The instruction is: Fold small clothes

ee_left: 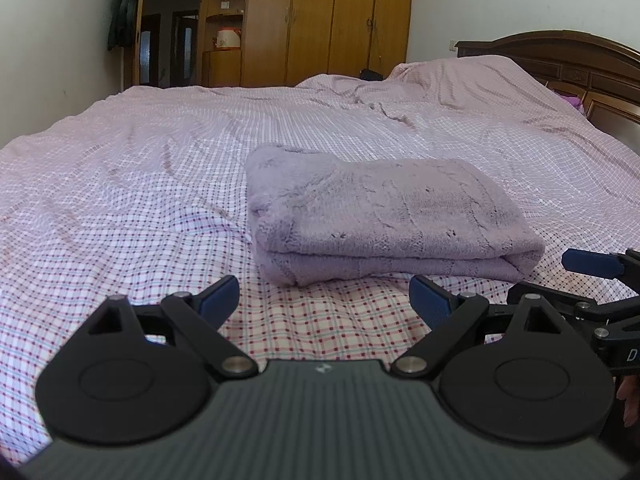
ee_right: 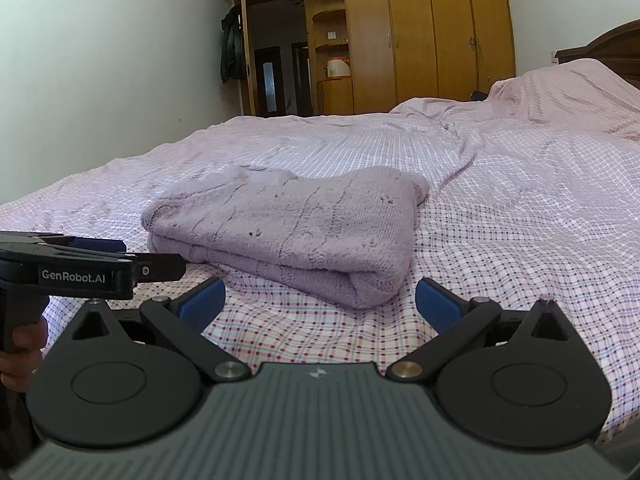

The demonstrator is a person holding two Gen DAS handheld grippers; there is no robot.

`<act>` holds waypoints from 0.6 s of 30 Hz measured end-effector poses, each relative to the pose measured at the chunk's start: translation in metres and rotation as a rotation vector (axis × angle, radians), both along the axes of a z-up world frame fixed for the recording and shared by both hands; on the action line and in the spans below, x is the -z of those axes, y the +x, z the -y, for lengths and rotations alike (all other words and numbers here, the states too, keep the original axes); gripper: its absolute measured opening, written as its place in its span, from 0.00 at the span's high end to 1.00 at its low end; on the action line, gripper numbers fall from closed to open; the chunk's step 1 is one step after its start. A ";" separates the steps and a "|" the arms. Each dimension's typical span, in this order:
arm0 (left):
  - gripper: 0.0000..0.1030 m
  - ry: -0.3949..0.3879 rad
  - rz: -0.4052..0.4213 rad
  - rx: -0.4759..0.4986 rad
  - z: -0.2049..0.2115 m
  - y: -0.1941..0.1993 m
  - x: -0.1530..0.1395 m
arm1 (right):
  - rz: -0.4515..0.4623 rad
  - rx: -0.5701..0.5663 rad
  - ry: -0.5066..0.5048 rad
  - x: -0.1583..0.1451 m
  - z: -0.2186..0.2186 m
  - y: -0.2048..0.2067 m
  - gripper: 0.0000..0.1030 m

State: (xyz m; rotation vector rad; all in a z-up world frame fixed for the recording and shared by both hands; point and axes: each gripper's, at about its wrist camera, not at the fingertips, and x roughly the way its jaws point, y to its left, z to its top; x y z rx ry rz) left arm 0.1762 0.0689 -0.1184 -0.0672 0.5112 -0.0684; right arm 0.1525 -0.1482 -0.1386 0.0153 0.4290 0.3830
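Note:
A lilac knitted sweater [ee_left: 384, 216] [ee_right: 292, 228] lies folded into a thick rectangle on the checked bedspread [ee_left: 120, 184] [ee_right: 520, 208]. My left gripper [ee_left: 324, 300] hangs just short of its near edge, open, with nothing between its blue pads. My right gripper [ee_right: 320, 300] is open too, a little back from the sweater's near right corner, and holds nothing. In the left wrist view the right gripper's blue fingertip [ee_left: 592, 262] shows at the right edge. The left gripper's black body [ee_right: 80, 268] crosses the left side of the right wrist view.
The bed runs far ahead and to both sides, with rumpled cover toward the pillows [ee_left: 460, 76]. A dark wooden headboard [ee_left: 560, 60] stands at the right. Wooden wardrobes [ee_left: 340, 20] [ee_right: 432, 36] and a doorway [ee_right: 276, 72] lie beyond the bed. A hand [ee_right: 24, 344] grips the left handle.

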 end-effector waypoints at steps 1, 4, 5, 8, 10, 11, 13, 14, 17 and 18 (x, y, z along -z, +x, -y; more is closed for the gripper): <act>0.10 -0.008 -0.005 0.001 -0.001 0.000 0.000 | -0.001 0.000 0.000 0.000 0.000 0.000 0.00; 0.10 -0.005 -0.005 0.000 -0.001 0.000 0.001 | -0.001 -0.001 0.001 0.001 0.000 0.000 0.00; 0.10 -0.003 -0.004 0.000 0.000 0.000 0.001 | -0.001 -0.002 0.001 0.001 0.000 0.000 0.00; 0.10 -0.002 -0.010 0.003 0.000 0.001 0.001 | -0.003 -0.004 0.001 0.001 0.000 0.001 0.00; 0.10 0.003 -0.010 0.003 0.000 0.000 0.002 | -0.005 -0.007 -0.001 0.002 -0.001 0.001 0.00; 0.10 0.003 -0.010 0.003 0.000 0.000 0.002 | -0.004 -0.007 -0.003 0.002 -0.001 0.001 0.00; 0.10 0.001 -0.010 0.003 0.000 0.000 0.002 | -0.002 -0.007 -0.001 0.002 -0.001 0.001 0.00; 0.10 0.002 -0.009 0.003 0.001 0.000 0.002 | -0.002 -0.007 0.001 0.002 -0.001 0.001 0.00; 0.10 0.003 -0.011 0.001 0.001 0.000 0.001 | -0.003 -0.007 0.000 0.002 0.001 0.000 0.00; 0.10 0.003 -0.012 -0.002 0.000 0.000 0.001 | -0.003 -0.007 0.001 0.002 0.001 0.000 0.00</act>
